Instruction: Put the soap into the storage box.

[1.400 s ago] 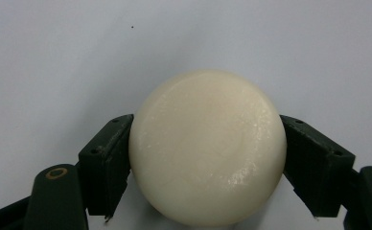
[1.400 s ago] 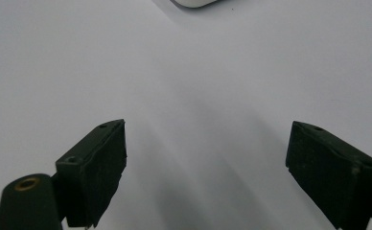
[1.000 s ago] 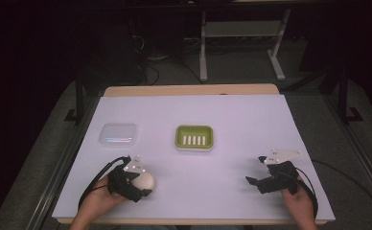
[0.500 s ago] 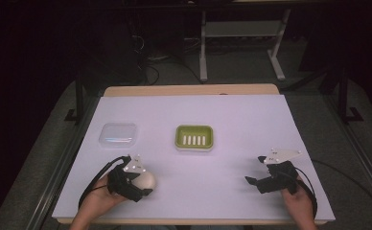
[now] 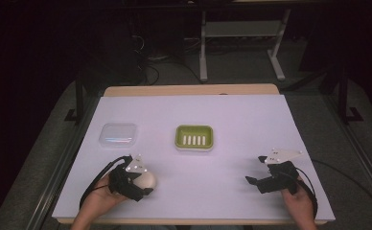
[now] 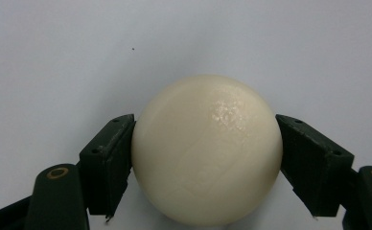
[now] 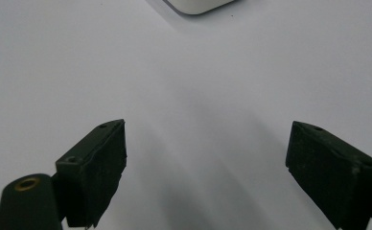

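A cream, egg-shaped soap (image 6: 207,151) rests on the white table sheet at the front left, seen also as the soap (image 5: 148,180) from above. My left gripper (image 5: 145,186) is shut on it, both black pads (image 6: 108,160) pressed to its sides. A green soap dish (image 5: 194,138) with white slots stands in the middle of the table. At the front right my right gripper (image 5: 255,173) is open, its two pads (image 7: 95,165) wide apart over bare sheet with nothing between them.
A clear plastic lid or box (image 5: 119,134) lies at the left, beyond the left gripper. The white sheet (image 5: 237,120) covers a wooden table whose front edge runs close to both hands. A pale rim (image 7: 198,5) shows at the top of the right gripper view.
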Demonstrator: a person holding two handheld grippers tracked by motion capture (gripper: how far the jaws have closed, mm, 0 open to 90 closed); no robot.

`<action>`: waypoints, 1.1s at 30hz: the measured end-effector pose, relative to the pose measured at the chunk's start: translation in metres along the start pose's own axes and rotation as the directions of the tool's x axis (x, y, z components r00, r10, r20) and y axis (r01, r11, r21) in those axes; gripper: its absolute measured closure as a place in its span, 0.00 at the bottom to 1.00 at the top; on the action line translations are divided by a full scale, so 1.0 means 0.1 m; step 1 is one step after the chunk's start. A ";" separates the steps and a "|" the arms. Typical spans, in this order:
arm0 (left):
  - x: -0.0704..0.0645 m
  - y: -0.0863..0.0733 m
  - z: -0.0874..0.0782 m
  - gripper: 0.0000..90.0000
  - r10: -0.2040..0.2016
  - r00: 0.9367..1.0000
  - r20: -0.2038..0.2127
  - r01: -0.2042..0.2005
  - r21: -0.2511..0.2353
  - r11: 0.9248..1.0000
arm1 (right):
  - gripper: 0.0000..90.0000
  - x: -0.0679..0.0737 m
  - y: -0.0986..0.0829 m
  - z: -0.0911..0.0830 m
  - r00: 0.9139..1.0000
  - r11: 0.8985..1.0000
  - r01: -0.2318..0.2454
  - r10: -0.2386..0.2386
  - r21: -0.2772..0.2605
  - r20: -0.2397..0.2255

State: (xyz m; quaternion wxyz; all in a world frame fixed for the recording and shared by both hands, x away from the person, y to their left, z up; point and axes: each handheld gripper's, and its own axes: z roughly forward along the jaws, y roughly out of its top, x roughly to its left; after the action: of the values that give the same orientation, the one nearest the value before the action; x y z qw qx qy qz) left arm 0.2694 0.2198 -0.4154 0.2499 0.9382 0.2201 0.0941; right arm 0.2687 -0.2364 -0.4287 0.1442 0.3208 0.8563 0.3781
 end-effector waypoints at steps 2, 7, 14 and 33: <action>0.00 0.00 0.01 0.28 -0.011 1.000 0.016 0.011 0.007 1.000 | 0.15 0.00 0.00 0.00 1.000 1.000 0.001 -0.001 -0.001 0.000; 0.00 0.03 0.05 0.28 -0.010 1.000 0.014 0.009 0.009 1.000 | 0.15 -0.01 0.00 -0.01 1.000 1.000 -0.001 0.001 -0.006 0.001; 0.01 0.04 0.06 0.28 -0.015 0.999 0.030 0.015 0.005 1.000 | 0.15 -0.01 0.00 -0.01 1.000 1.000 -0.004 0.004 -0.008 0.000; 0.03 0.12 0.00 0.28 -0.015 1.000 0.027 0.015 0.006 1.000 | 0.15 -0.02 0.00 -0.01 1.000 1.000 -0.008 0.008 -0.010 -0.005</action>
State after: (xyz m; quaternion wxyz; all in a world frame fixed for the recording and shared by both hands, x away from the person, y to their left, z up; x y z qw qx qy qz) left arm 0.2767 0.2119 -0.4092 0.2509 0.9384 0.2241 0.0791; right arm 0.2692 -0.2381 -0.4282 0.1423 0.3227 0.8534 0.3838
